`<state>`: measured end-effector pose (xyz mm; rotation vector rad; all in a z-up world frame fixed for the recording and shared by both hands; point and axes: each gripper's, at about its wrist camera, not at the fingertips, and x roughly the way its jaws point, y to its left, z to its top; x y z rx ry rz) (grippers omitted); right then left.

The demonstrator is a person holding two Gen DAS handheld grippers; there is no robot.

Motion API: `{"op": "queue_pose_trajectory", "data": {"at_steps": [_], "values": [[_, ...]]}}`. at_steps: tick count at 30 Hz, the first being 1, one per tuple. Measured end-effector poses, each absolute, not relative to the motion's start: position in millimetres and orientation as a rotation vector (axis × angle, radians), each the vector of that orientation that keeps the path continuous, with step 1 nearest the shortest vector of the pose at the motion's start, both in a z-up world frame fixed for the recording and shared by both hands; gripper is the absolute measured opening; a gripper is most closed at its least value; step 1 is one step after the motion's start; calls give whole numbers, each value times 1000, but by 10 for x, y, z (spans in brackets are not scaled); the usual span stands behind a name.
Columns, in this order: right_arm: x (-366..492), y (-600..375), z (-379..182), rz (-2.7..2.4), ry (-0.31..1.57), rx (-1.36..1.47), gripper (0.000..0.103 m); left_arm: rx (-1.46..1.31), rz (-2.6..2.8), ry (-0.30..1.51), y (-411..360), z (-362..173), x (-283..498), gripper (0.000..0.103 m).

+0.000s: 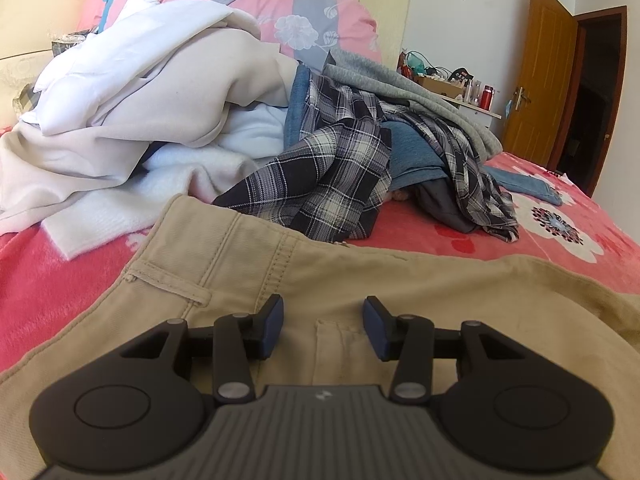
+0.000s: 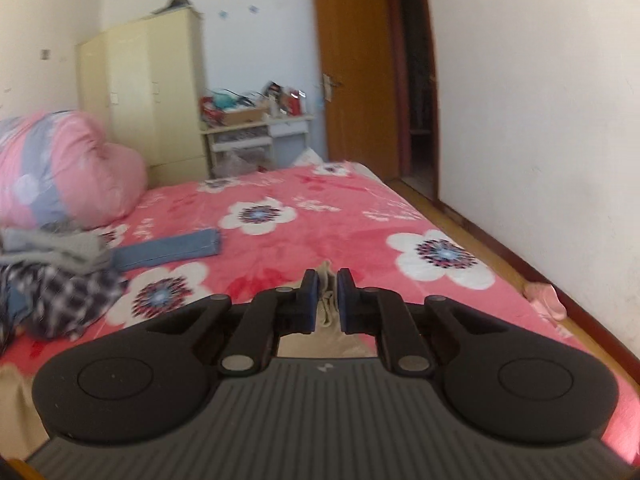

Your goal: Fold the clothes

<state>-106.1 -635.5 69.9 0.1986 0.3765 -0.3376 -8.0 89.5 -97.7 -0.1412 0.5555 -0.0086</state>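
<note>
1. Left wrist view: left tool (image 1: 323, 328) with jaws apart, nothing clamped, hovering low over the waistband end of the khaki trousers (image 1: 280, 264), spread flat across the near part of the pink floral bed (image 1: 60, 280); belt loop and pocket seam visible just ahead of the pads; behind, an unsorted heap of plaid shirt (image 1: 332, 176), white garments (image 1: 132, 92) and grey sweatshirt (image 1: 400, 88), with a rolled quilt (image 1: 288, 8) at the back

2. Right wrist view: right tool (image 2: 328, 296) closed on a bunched fold of khaki cloth (image 2: 326, 280), presumably a leg end of the same trousers, raised above the bed (image 2: 320, 200); rest of the fabric hanging below the tool body; folded denim piece (image 2: 172, 248) lying well apart on the bedspread; frame slightly blurred

3. Handling, as judged: soft, limp, mid-weight woven cotton; no stiffness, hence sagging between grip points; thick seams offering the surest purchase

4. Suggested hold: waistband edge or belt loop for the open left tool, hem kept pinched in the right, so that the legs fold over without sliding
</note>
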Motion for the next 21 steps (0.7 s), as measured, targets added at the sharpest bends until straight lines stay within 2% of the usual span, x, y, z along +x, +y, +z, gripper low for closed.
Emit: {"op": "queue_pose_trajectory", "data": {"at_steps": [3, 7, 10, 12, 17, 19, 21], "values": [[-741, -6746, 629, -414, 471, 225, 0, -135, -7, 554, 888, -978, -81, 46], [-383, -7081, 166, -523, 595, 195, 0, -126, -3, 552, 869, -980, -83, 46], [-326, -7037, -94, -469, 569, 283, 2, -124, -2, 551, 863, -982, -86, 47], [-289, -6721, -130, -353, 545, 265, 4, -123, -3, 551, 864, -982, -84, 47], [-255, -5353, -137, 62, 568, -16, 6, -130, -4, 545, 875, -989, -94, 47], [-257, -4728, -206, 262, 589, -116, 14, -133, -6, 541, 879, -990, -97, 47], [-276, -4153, -291, 422, 596, -235, 29, -135, -8, 539, 883, -991, -99, 47]]}}
